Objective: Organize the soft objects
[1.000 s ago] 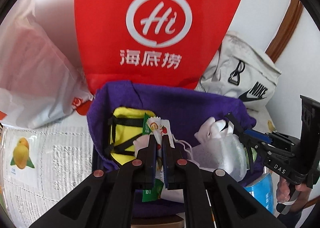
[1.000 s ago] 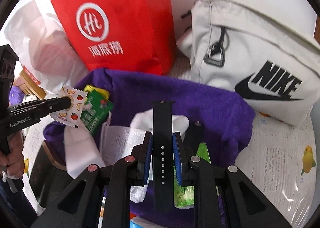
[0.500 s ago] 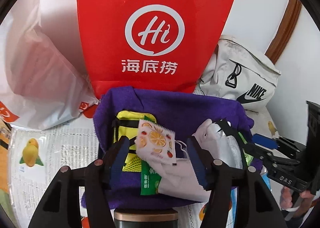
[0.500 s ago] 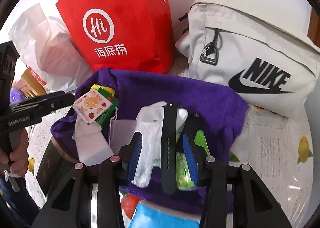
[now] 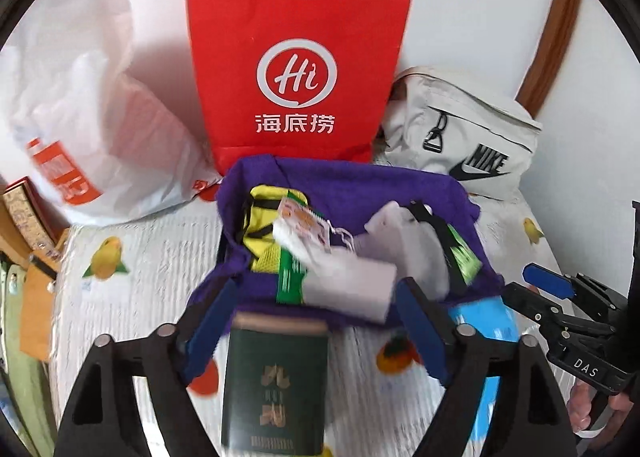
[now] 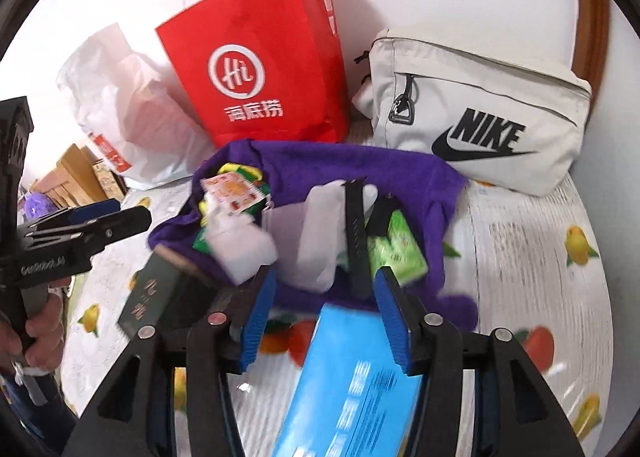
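— Both packets and the watch strap had left our jaws since the earlier frames; the left gripper [image 5: 316, 321] and the right gripper [image 6: 322, 311] had pulled back, jaws opening with nothing between them.

— Where did the things land?

— Ahead of both jaws, on the purple cloth [image 5: 360, 185]: the fruit-print packet [image 5: 302, 223] beyond our left jaws, the watch strap [image 6: 356, 233] just past our right ones, beside the green packet [image 6: 394, 249].

— And doing this step well?

— We judged it best to clear the pile fully before closing, since the green box [image 5: 276, 381] and blue box [image 6: 352, 381] lay right under the jaws.
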